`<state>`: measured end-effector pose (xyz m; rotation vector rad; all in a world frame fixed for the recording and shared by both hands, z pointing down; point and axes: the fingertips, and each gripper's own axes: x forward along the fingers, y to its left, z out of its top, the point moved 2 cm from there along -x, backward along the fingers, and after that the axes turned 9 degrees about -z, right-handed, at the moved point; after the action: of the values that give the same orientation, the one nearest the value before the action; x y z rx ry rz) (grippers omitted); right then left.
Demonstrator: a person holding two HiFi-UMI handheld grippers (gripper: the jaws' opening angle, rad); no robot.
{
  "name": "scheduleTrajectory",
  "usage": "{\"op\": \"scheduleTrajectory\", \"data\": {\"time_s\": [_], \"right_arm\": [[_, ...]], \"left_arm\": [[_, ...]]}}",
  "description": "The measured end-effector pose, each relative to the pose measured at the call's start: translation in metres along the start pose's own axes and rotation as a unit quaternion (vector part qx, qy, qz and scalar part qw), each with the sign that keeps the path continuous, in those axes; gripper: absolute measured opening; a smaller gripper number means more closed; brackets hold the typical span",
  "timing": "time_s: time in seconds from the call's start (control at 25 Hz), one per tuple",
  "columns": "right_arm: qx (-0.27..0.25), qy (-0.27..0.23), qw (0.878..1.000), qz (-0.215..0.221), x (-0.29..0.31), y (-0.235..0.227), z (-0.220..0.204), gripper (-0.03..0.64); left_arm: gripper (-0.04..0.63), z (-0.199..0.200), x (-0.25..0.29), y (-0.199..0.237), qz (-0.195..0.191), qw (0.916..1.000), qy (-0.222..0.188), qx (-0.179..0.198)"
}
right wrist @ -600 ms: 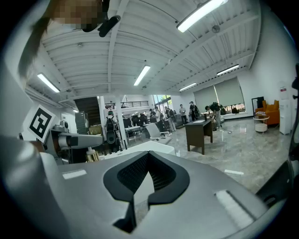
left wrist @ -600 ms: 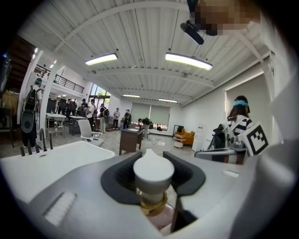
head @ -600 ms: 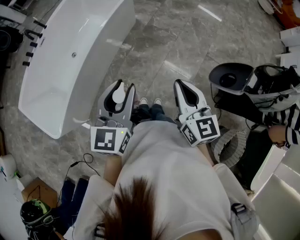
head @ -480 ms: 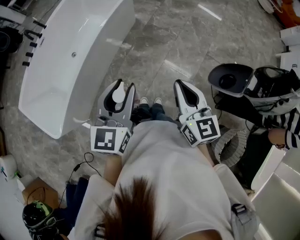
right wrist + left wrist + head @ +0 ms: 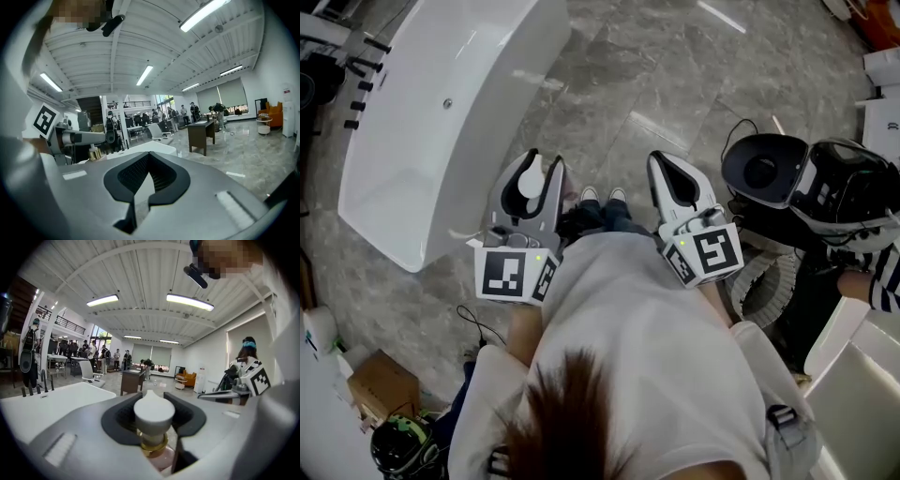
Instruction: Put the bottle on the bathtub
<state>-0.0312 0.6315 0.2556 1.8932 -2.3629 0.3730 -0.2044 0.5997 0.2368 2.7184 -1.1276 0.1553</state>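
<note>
White and glossy, the single bathtub (image 5: 431,141) lies across the upper left of the head view on a grey marbled floor (image 5: 656,84). Several short dark fittings (image 5: 364,77) stand in a row just outside its far left edge.

Two tools are held out side by side over the floor, both pointing slightly downward. The left tool (image 5: 541,172) is clenched on the one bottle (image 5: 532,184). The left gripper view shows a white rounded cap, a gold collar and a pinkish body wedged between the dark pads. The bottle hangs above the floor just beside the tub's near right rim, not on it. The right tool (image 5: 666,174) has its jaws drawn together with nothing between them.

Two pale shoes (image 5: 602,195) show between the tools. To the right sit two black rounded fixtures (image 5: 764,169), one an open bowl, with a black cable trailing by them. A second person's striped sleeve (image 5: 883,281) reaches in at the right edge. At the lower left lie one loose cable (image 5: 473,323) and one cardboard box (image 5: 382,384). Nothing lies on the floor between the held bottle and the tub.
</note>
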Motion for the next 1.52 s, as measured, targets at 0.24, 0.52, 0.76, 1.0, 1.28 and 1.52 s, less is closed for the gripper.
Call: {"op": "scheduleTrajectory", "data": {"time_s": [0.24,0.52,0.76,1.0,1.28,1.52], "right_arm": [[0.025,-0.028,0.999,0.007,-0.004,-0.011,0.010,-0.003],[0.025,-0.030,0.999,0.002,-0.013,-0.039,0.008,-0.003],[0.030,-0.025,0.999,-0.010,-0.023,-0.048,0.017,-0.003],[0.038,-0.007,0.999,-0.026,-0.013,-0.054,0.009,-0.003],[0.037,-0.002,0.999,-0.025,0.032,-0.048,0.013,-0.003],[0.030,0.001,0.999,-0.026,0.103,-0.043,0.021,-0.003]], "left_arm": [[0.190,0.004,0.005,-0.002,0.005,1.0000,-0.004,-0.005],[0.190,0.007,0.019,-0.015,0.018,0.9998,-0.012,0.002],[0.190,0.025,0.017,-0.013,0.024,0.9994,-0.023,-0.008],[0.190,0.020,0.023,0.006,0.034,0.9992,-0.015,-0.017],[0.190,0.018,0.041,0.051,0.033,0.9991,-0.006,-0.027],[0.190,0.023,0.074,0.105,0.022,0.9996,-0.003,-0.016]]}}
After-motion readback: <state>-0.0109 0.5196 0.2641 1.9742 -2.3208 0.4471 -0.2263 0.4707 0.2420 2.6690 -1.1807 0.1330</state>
